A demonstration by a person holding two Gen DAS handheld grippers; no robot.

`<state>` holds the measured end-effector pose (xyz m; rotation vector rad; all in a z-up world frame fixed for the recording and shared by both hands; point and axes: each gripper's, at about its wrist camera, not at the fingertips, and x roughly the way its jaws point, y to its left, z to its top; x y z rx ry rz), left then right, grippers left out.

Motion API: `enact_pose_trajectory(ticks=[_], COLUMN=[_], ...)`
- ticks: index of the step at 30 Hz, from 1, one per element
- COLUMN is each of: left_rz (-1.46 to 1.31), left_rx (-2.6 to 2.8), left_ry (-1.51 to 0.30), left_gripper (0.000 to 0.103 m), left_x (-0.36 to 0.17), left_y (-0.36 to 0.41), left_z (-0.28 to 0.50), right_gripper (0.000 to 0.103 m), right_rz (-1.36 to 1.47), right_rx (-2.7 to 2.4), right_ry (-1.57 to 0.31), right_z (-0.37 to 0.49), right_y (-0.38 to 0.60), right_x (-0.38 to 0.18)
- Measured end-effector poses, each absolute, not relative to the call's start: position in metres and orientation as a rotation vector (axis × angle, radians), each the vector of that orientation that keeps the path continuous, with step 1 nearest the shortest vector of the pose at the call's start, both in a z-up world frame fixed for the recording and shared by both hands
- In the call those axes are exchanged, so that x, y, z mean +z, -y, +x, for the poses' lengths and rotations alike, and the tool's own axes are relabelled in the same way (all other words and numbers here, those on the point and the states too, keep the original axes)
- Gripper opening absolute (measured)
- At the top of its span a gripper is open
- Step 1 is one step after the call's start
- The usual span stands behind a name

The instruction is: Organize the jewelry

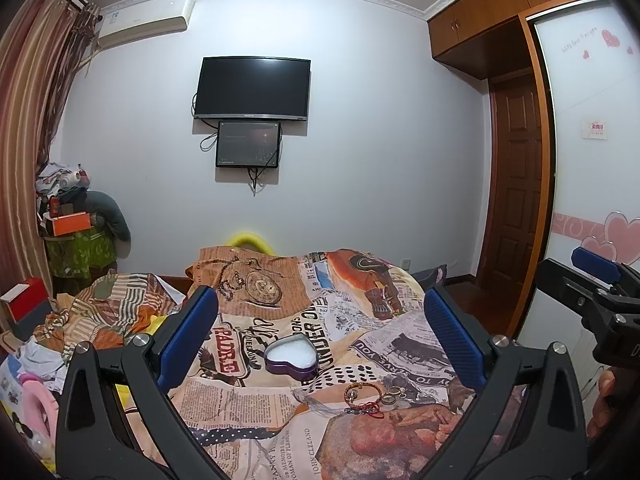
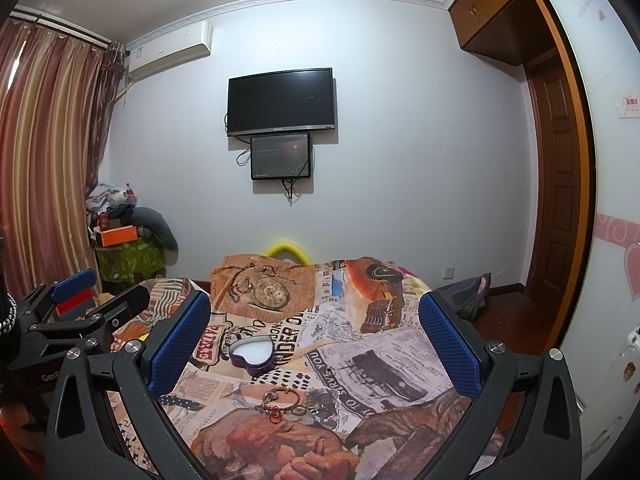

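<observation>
A purple heart-shaped tin [image 1: 292, 360] with a white lining lies open on the newspaper-print bedspread [image 1: 248, 404]; it also shows in the right wrist view [image 2: 253, 354]. In front of it lie a gold bracelet [image 1: 362, 393], a red string bracelet [image 1: 366, 410] and rings [image 1: 394, 394], also seen as the gold bracelet [image 2: 282, 397] and rings [image 2: 304, 410] in the right wrist view. My left gripper [image 1: 320, 332] is open and empty above the bed, behind the jewelry. My right gripper [image 2: 316, 332] is open and empty too. Each shows at the edge of the other's view.
The bedspread [image 2: 380, 360] is rumpled with folds. Loose clothes and a red box [image 1: 20, 300] lie at the left. A wall TV [image 1: 252, 88], a wooden door [image 1: 516, 184] and a wardrobe [image 1: 592, 140] stand beyond.
</observation>
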<state>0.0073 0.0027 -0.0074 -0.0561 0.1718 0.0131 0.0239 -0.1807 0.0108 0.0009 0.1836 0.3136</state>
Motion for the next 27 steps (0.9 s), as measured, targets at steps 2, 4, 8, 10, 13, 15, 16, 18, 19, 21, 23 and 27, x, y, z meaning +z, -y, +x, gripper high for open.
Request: enact_pose_trajectory(ticks=[2,4,8,10,13,15,16,18,19,21,23,27], left_rz=[-0.055,-0.055,-0.055,-0.056,-0.056,-0.057,-0.057,-0.056,-0.057,-0.056,-0.058,-0.060], left_rx=[0.014,0.014,0.014,0.014,0.012,0.012,0.012,0.012,0.012,0.013,0.013,0.012], left_ry=[-0.173,-0.175,-0.174,-0.175,-0.177,-0.177,-0.177,-0.177,-0.177,-0.177,-0.179,-0.188], left_gripper=[0.103,0.103,0.103,0.103,0.103,0.103,0.103,0.103,0.103,0.103,0.103,0.103], left_x=[-0.007,-0.007,-0.008,-0.008,-0.008,-0.008,-0.008,-0.009,-0.009,-0.009,-0.009,-0.011], left_y=[-0.002,-0.002,-0.002,-0.002,-0.002,-0.002,-0.002,-0.002,-0.002,-0.002,-0.003,-0.004], left_z=[0.008,0.009,0.009,0.009,0.009,0.010,0.010,0.010,0.010,0.010,0.011,0.017], right_gripper=[0.103,0.103,0.103,0.103,0.103,0.103,0.103,0.103,0.103,0.103,0.103,0.103], right_rz=[0.003,0.002,0.004,0.004,0.004,0.005,0.005,0.006,0.007,0.008,0.010,0.012], right_rx=[0.314,0.314,0.314,0.313,0.313,0.313,0.313,0.313,0.312,0.312,0.311,0.311], right_ry=[-0.186,-0.187,-0.190,-0.191,-0.193,-0.194,-0.195,-0.197,-0.197,-0.201,-0.206,-0.217], right_z=[0.024,0.024,0.024,0.025,0.025,0.026,0.026,0.027,0.027,0.028,0.030,0.034], right_y=[0.181,0.180,0.180,0.180,0.180,0.180,0.180,0.180,0.180,0.180,0.180,0.180], right_x=[0.011,0.011,0.010,0.010,0.010,0.009,0.009,0.009,0.008,0.008,0.007,0.004])
